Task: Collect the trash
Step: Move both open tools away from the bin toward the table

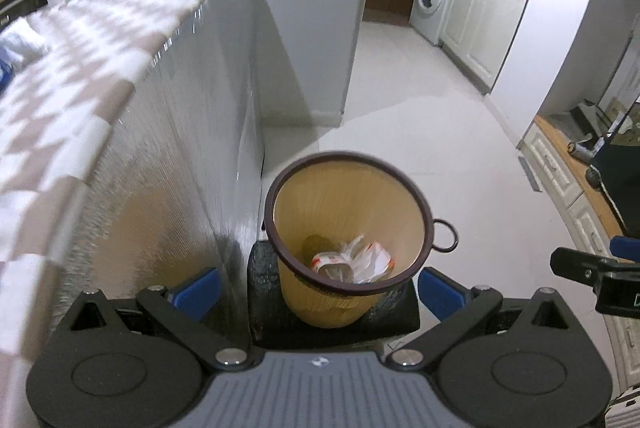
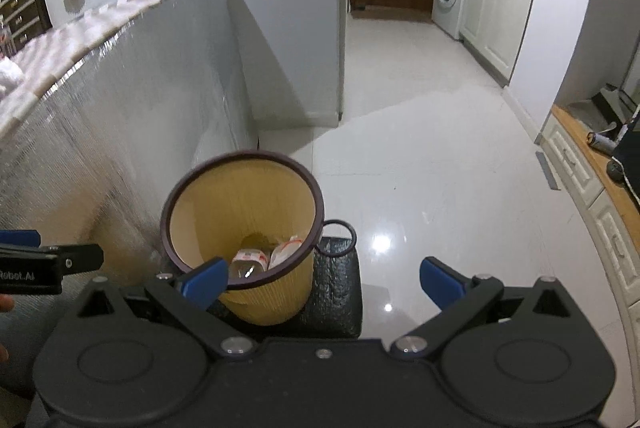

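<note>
- Trash (image 1: 354,260), crumpled white-and-orange wrappers, lies at the bottom of the yellow bin (image 1: 344,228), just ahead of both grippers.
- Left gripper (image 1: 318,294) is spread wide and holds nothing; the bin sits between its blue fingertips (image 1: 198,292).
- Right gripper (image 2: 320,286) is also wide and empty; the bin stands ahead toward its left finger, on a black block (image 2: 338,292).
- Checkered tabletop (image 1: 80,40) rises to the left.

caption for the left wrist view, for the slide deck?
Left claw, open and empty, above a yellow bin holding crumpled wrappers, beside a checkered-cloth table.
</note>
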Tool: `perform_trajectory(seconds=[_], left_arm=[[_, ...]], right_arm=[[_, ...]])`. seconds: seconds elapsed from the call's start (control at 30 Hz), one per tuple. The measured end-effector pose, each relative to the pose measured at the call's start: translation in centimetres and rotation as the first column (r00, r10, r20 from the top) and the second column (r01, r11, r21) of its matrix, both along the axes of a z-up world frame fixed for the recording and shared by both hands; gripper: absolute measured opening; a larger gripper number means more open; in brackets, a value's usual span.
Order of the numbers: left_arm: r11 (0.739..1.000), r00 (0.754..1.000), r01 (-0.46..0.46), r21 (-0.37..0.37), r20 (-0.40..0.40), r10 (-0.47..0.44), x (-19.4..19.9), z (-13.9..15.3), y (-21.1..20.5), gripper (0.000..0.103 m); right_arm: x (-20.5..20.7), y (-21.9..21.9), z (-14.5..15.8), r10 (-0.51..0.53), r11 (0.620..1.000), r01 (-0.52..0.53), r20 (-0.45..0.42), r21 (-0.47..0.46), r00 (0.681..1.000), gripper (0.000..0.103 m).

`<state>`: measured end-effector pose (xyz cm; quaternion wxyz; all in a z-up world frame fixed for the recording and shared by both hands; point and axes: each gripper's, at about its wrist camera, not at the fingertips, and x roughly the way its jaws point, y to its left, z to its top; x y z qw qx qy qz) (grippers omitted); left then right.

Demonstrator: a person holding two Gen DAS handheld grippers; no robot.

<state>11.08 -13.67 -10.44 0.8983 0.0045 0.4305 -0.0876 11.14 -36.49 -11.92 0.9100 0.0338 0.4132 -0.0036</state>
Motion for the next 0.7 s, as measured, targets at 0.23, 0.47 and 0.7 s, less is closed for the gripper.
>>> perform_trajectory(seconds=[0.23,0.47,0.7], left_arm=[[1.0,0.994,0.017,0.0,0.109,-0.017,-3.2,4.1,0.6,0.103],[1.0,0.976,0.008,-0.004,0.217,-0.007,-6.2,8.1,2.0,0.103],[1.0,0.958,-0.023,-0.004,0.287,0.023,-8.0,10.7,4.7,0.103]], right_arm=[[-3.1,0.5,3.5,0.006,1.0,-0.008,0.082,0.016,0.997,0.103],[-5.7,1.6,7.4,0.031,0.999,-0.032,0.178,0.003,0.983,0.103],[-7.1,3.3,10.4,0.061,0.998,-0.067,0.254,0.014,0.965,0.103]])
